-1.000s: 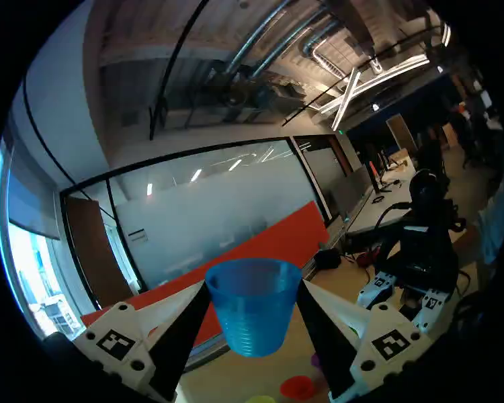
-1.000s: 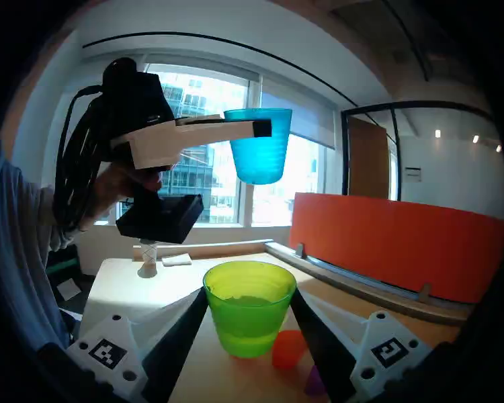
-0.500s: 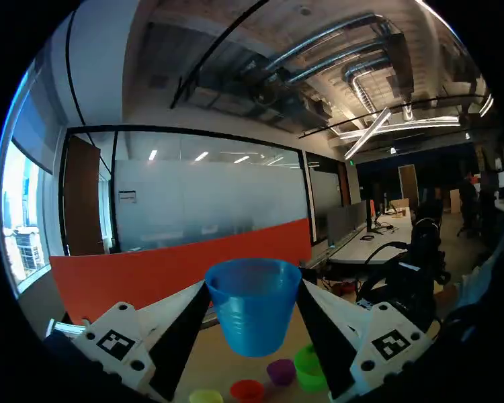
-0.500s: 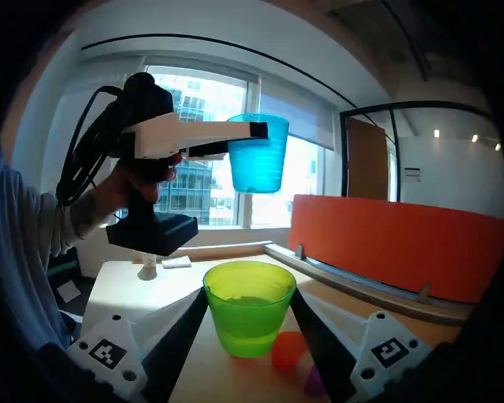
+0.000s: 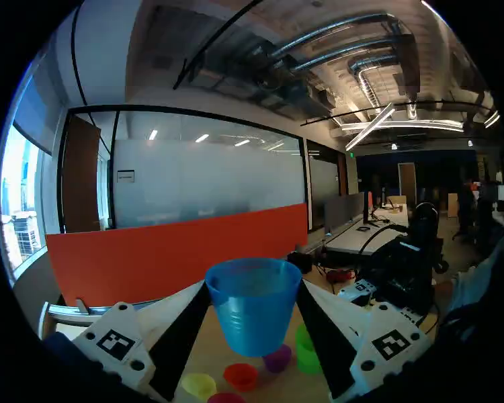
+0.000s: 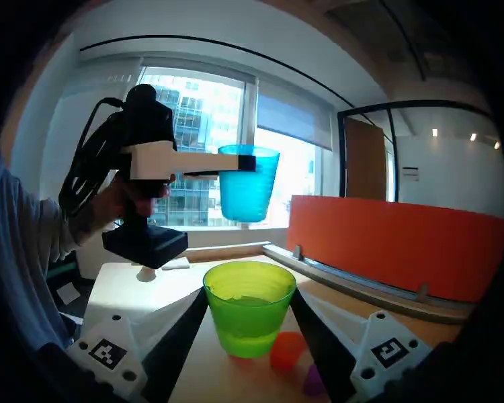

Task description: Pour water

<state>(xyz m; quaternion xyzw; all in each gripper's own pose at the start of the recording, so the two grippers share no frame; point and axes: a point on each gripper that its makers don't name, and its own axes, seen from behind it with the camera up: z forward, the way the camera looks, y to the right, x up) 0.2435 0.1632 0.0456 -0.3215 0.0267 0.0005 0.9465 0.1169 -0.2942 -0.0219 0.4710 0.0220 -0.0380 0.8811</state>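
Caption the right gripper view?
Right claw grips a green cup holding liquid; left claw holds a blue cup upright, higher up.

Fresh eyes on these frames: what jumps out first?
The upright blue cup, clamped in the left gripper, held high against the bright window. Lower and nearer, the green cup holding a little water, clamped in the right gripper, with the long orange partition to its right.

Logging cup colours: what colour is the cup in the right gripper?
Translucent lime green. The cup shows best in the right gripper view.
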